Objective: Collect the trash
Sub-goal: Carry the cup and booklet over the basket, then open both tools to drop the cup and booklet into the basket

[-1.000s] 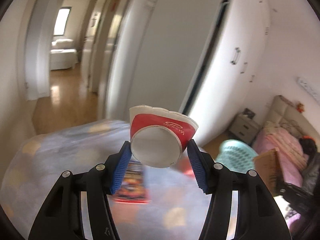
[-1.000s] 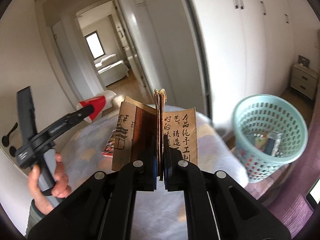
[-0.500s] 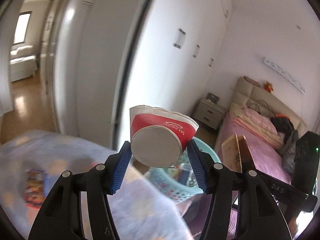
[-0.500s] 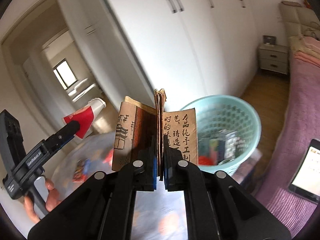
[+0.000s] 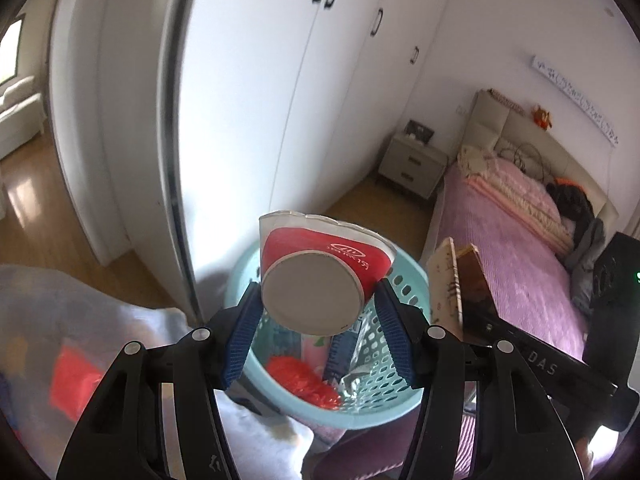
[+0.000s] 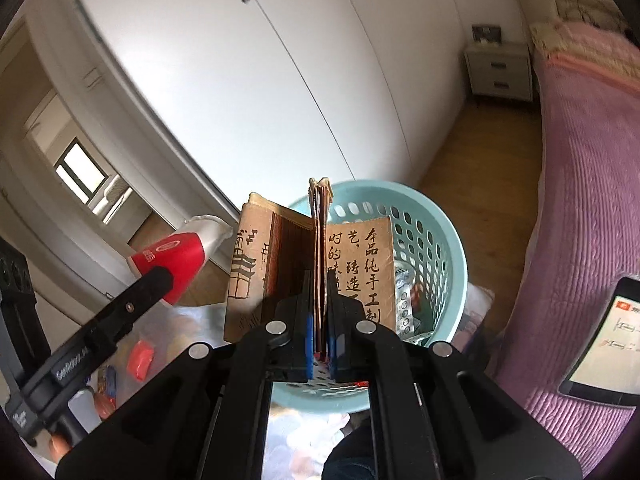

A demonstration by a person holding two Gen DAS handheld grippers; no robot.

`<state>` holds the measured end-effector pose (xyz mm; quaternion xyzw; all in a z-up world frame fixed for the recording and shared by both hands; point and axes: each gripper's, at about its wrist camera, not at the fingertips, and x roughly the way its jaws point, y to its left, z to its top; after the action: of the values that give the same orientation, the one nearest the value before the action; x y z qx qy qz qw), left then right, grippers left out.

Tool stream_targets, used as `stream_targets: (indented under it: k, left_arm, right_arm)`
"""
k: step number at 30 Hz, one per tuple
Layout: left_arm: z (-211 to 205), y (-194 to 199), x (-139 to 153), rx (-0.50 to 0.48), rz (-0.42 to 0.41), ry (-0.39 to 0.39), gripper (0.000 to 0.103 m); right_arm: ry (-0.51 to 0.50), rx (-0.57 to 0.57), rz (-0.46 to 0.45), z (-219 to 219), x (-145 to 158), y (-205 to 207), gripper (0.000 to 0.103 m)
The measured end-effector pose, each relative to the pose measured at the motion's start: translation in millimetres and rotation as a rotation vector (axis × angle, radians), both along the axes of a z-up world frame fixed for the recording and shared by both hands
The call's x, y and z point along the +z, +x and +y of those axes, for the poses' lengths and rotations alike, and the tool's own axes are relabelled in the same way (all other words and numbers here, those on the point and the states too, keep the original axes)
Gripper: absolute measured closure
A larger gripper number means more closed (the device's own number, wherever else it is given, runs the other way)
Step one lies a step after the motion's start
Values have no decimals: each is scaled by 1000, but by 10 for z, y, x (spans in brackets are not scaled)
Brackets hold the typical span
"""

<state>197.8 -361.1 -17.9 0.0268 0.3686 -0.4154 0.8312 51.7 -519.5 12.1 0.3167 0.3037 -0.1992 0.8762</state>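
- The left tool (image 5: 316, 314) points forward and downward, its blue pads (image 5: 239, 334) spread partway and pressed against the two sides of a red and white paper cup (image 5: 316, 276).
- The right tool (image 6: 319, 312) tilts downward, its jaws nearly together, pinching a folded brown paper package (image 6: 316, 264).
- In the right wrist view, fingers (image 6: 59, 446) at 8 o'clock grip the left tool's handle.

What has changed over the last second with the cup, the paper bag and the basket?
Both grippers swung from the blanket-covered surface toward the basket. The left gripper now holds the cup above it, and the right gripper has the paper bag in front of it. Nothing was let go; both grips are unchanged.
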Motion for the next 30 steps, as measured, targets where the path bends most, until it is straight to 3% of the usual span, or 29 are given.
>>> stream_targets:
  k: [4, 6, 8, 11, 13, 14, 18, 22, 30]
  left_arm:
    - [-178, 49, -106, 2, 21, 28, 47]
    - [-178, 86, -152, 20, 34, 38, 38]
    - [-144, 106, -167, 34, 48, 34, 36]
    - [-51, 100, -135, 41, 48, 28, 36]
    - [5, 48, -84, 47, 32, 21, 34]
    - [52, 18, -52, 52, 26, 16, 33]
    - [342, -89, 76, 67, 12, -16, 32]
    - [701, -182, 223, 96, -5, -63, 23]
    - [1662, -204, 537, 215, -42, -175, 23]
  right_arm:
    - [7, -9, 23, -145, -110, 112, 99]
    - [-3, 11, 46, -140, -139, 245, 98]
    - [7, 33, 81, -181, -195, 368, 96]
    - [36, 51, 88, -205, -266, 436, 78]
    - [25, 36, 93, -148, -262, 415, 51]
    - [24, 33, 87, -123, -256, 404, 49]
    - [38, 48, 63, 16, -208, 333, 49]
    - [27, 80, 36, 215, -90, 288, 49]
    - [-43, 136, -1, 705, 184, 353, 49]
